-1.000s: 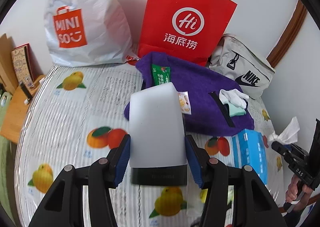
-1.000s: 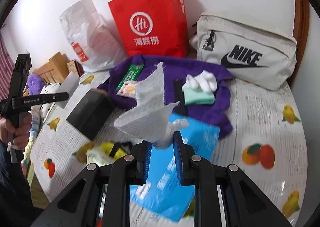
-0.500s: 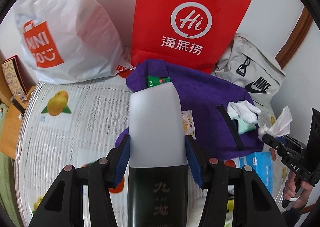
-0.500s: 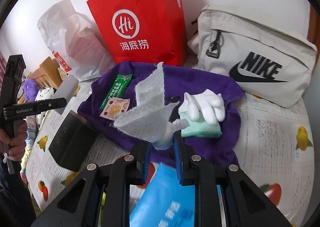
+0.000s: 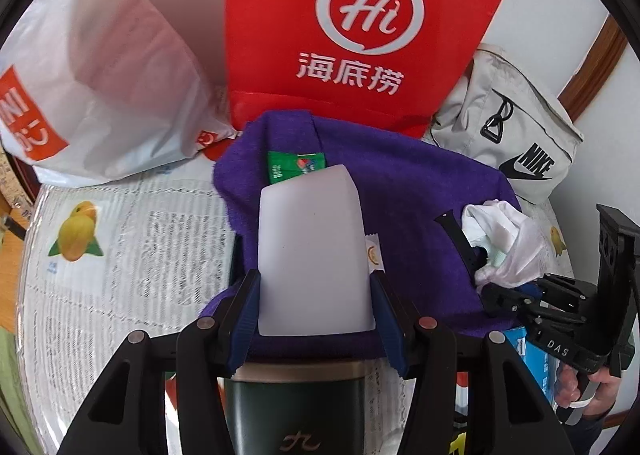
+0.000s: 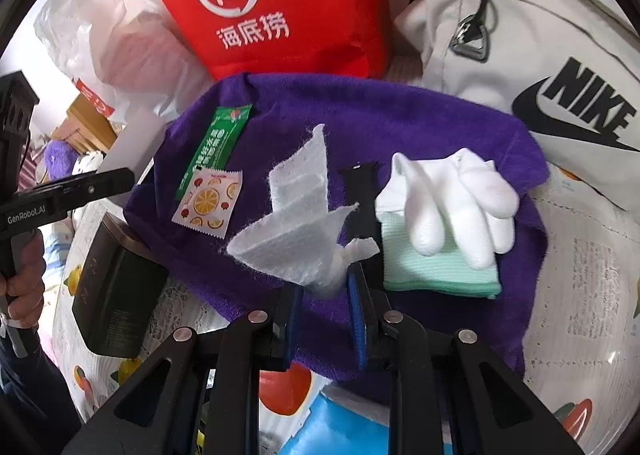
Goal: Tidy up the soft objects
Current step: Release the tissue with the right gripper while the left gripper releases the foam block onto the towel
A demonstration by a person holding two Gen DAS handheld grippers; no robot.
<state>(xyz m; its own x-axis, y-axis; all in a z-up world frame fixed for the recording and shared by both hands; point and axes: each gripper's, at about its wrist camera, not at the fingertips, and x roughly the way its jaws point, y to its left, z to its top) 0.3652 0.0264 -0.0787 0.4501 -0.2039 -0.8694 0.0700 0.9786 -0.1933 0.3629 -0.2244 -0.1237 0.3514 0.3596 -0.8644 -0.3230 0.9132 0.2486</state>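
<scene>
Right hand-held gripper (image 6: 324,287) pinches a tissue (image 6: 298,223) above purple towel (image 6: 420,123) crowded with gloves (image 6: 452,203).

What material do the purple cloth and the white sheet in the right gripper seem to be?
Purple cloth: likely fleece or terry, matte, with a fuzzy nap. White sheet: probably nonwoven wipe or tissue, thin, with a dotted texture and frayed fibrous edges.
</scene>
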